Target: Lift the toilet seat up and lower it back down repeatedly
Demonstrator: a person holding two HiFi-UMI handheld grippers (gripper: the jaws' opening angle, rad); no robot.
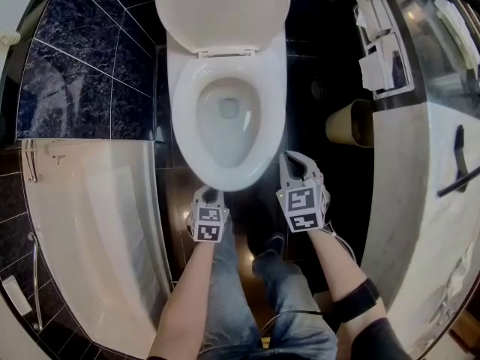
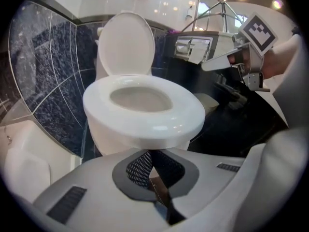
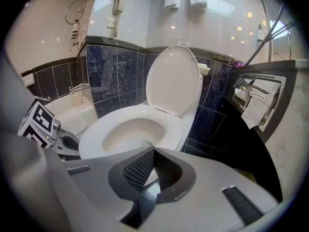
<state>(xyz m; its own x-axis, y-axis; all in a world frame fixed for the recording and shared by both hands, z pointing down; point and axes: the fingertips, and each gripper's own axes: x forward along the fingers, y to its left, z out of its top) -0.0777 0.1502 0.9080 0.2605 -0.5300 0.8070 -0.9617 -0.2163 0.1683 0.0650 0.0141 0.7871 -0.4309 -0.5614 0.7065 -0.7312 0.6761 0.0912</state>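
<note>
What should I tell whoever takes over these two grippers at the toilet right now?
Left gripper: shut, empty, near the front of the toilet seat.
Right gripper: shut, empty, by the front right of the bowl.
Seat lies down on the bowl; lid stands upright.
Done: no count visible; the seat is lowered.
Left: get under the seat's front edge, lift it, lower it, repeat.

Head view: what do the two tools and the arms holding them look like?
The left tool and right tool are pale grey shells, each carrying a white cube with black square markers. No sleeves on the forearms; a black band wraps the right one.
</note>
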